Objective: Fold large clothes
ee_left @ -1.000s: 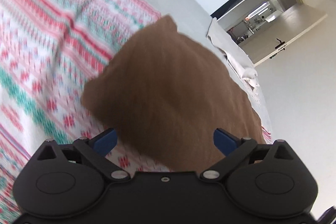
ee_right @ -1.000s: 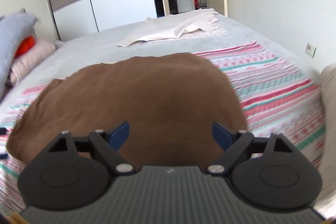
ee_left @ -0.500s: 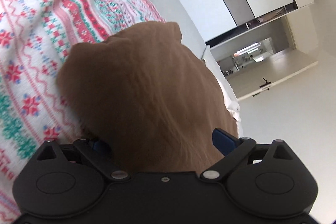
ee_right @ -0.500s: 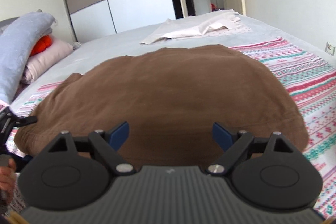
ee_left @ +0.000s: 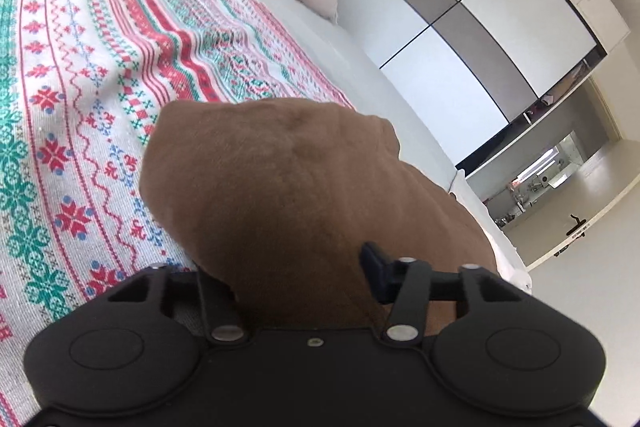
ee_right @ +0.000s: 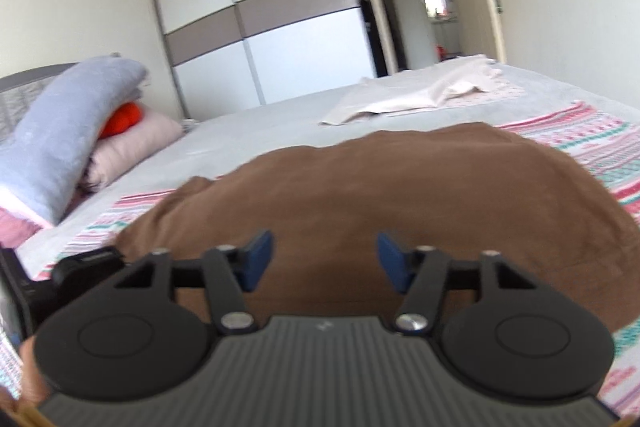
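Brown fleece garment lies bunched on the bed's patterned blanket — the left tongs have just been closing on its near edge, pitched downward; the right tongs, also closing, still stand apart over the fabric, presumably to lift both corners for folding.

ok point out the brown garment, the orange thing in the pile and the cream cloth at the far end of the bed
brown garment [ee_right: 400, 183]: right wrist view, middle of its top face
orange thing [ee_right: 124, 117]: right wrist view, its exposed bulge between the folded blankets
cream cloth [ee_right: 420, 97]: right wrist view, its flat middle
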